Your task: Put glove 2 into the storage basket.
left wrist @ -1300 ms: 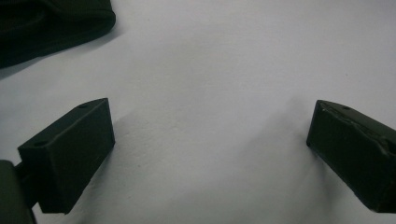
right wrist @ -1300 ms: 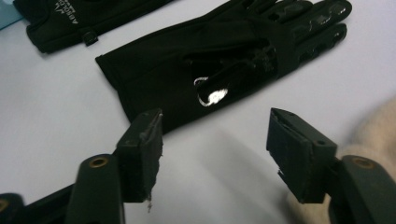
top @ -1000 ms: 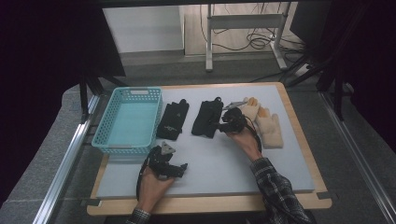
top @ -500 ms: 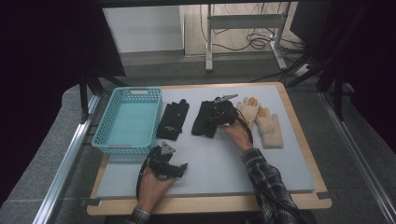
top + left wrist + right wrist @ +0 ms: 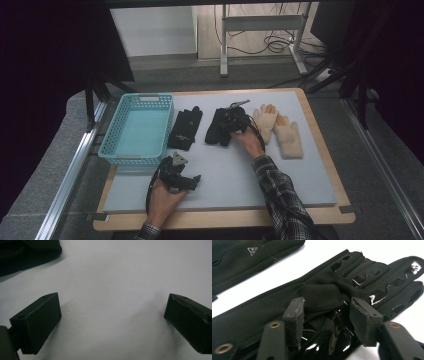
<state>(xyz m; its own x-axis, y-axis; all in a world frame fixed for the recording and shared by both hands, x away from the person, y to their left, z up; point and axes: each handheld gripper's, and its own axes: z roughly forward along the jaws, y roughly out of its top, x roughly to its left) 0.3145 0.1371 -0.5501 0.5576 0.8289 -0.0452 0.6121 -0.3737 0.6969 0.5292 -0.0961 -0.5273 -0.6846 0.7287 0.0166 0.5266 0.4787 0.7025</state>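
Observation:
Two black gloves lie side by side on the grey mat (image 5: 280, 175). My right gripper (image 5: 234, 120) sits on the right-hand black glove (image 5: 218, 127). In the right gripper view its jaws (image 5: 327, 307) have just been closing and now pinch a raised fold of that glove (image 5: 262, 312). The other black glove (image 5: 185, 129) lies just to its left, with a small logo showing (image 5: 242, 257). My left gripper (image 5: 192, 181) rests on the mat near the front edge, jaws wide open (image 5: 112, 312) with only bare mat between them.
A teal basket (image 5: 131, 158) stands at the left of the mat. Two cream gloves (image 5: 264, 120) (image 5: 290, 137) lie right of the black ones. The mat sits on a wooden board with metal rails on both sides.
My right hand has moved left, away from the cream gloves and onto the right-hand black glove. The left hand and gripper have stayed where they were.

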